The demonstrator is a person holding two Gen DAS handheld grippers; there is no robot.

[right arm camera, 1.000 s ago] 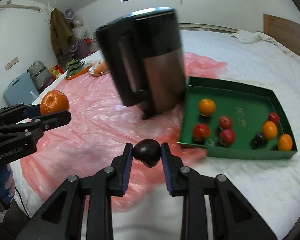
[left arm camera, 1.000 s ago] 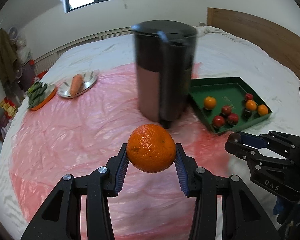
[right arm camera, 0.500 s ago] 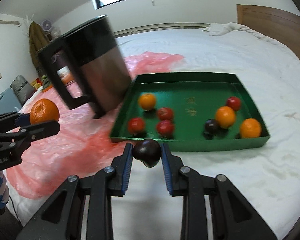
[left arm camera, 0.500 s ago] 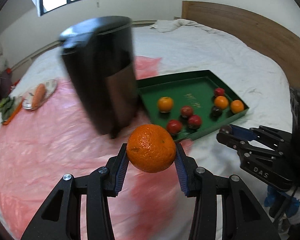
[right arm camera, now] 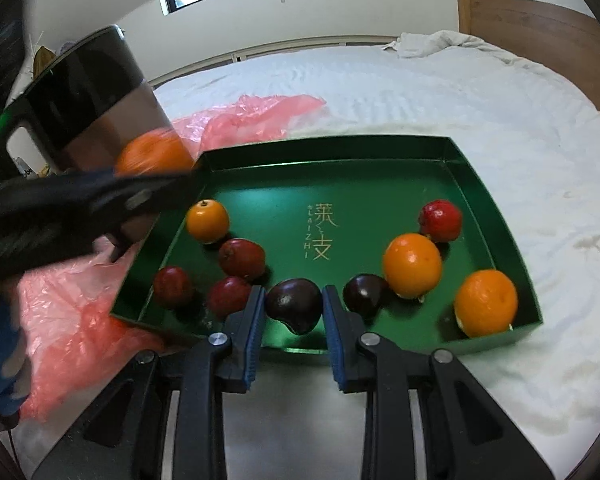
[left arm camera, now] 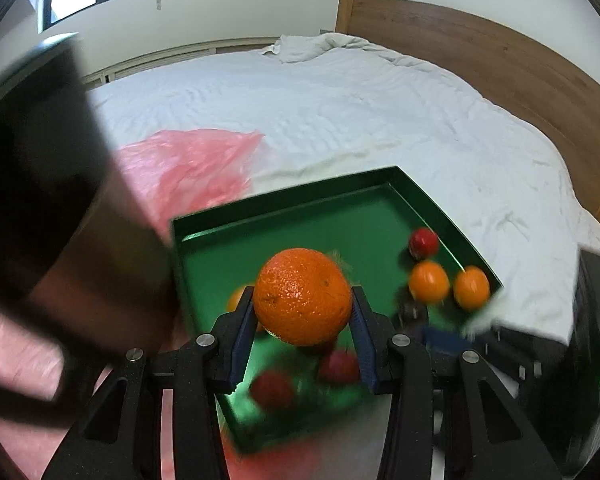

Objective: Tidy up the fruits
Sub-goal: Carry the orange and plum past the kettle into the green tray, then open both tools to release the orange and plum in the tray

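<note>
Fruit sorting looks well along, judging by what already lies in the green tray (right arm camera: 496, 200). In the right wrist view eight pieces rest on its floor. At about 9 o'clock from the gold lettering sits a small orange (right arm camera: 207, 221), with three red fruits (right arm camera: 242, 258) clustered below it toward 7 o'clock. On the other side, a red fruit (right arm camera: 440, 220) lies at 3 o'clock, two larger oranges (right arm camera: 412, 265) run down toward 4 o'clock, and a dark plum (right arm camera: 365, 293) touches the nearer one.

Two pieces are not yet down. The right gripper (right arm camera: 294, 312) is clamped on a second dark plum-like fruit (right arm camera: 294, 305), its blue pads pressing both sides, held over the tray's near edge at 6 o'clock, just beside the plum already placed. The left gripper (left arm camera: 303, 322) holds a large orange (left arm camera: 303, 296) tight between its pads, above the tray's left half; from the right wrist it shows blurred at 10 o'clock, at the tray's corner.

What remains, as I read it, is lowering and releasing both fruits. The dark one seems bound for its twin, the orange for one of the orange groups, though which is unclear. A black and steel kettle (right arm camera: 88, 92) stands just beside the tray on pink plastic sheeting (right arm camera: 80, 312) spread over the white bed (right arm camera: 460, 96). Whether more loose fruit waits elsewhere cannot be told.
</note>
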